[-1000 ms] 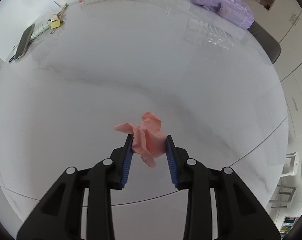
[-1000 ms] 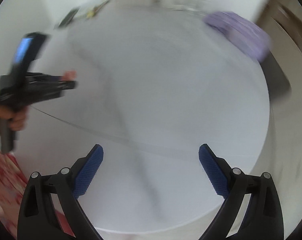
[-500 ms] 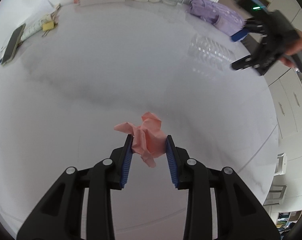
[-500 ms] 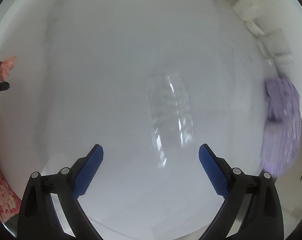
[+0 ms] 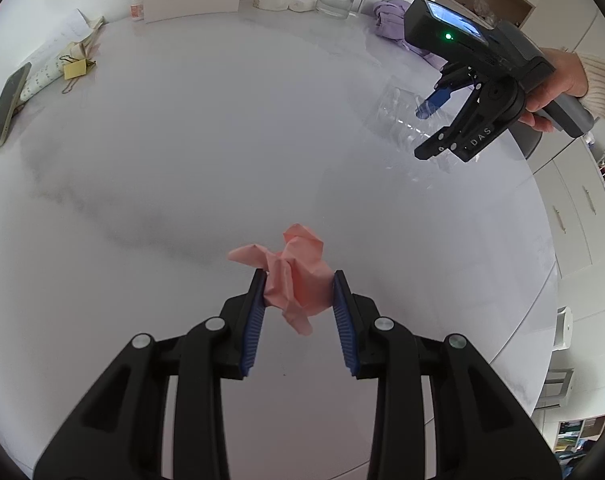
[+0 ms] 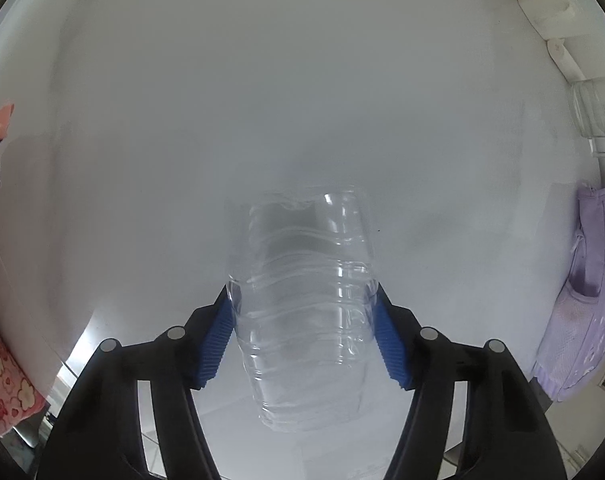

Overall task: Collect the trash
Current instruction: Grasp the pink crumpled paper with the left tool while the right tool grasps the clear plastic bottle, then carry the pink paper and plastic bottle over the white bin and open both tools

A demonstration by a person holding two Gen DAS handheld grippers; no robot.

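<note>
White marble worktop (image 5: 206, 152): my left gripper (image 5: 298, 292) pinches crumpled pink paper (image 5: 292, 280), right gripper (image 6: 304, 328) clamps clear plastic bottle (image 6: 306, 312), both trash for binning.

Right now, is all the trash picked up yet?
Not yet. The left gripper is pinching the crumpled pink paper. The right gripper has its pads on both sides of the clear plastic bottle on the white table. No bin shows, so both pieces need dropping somewhere.
</note>
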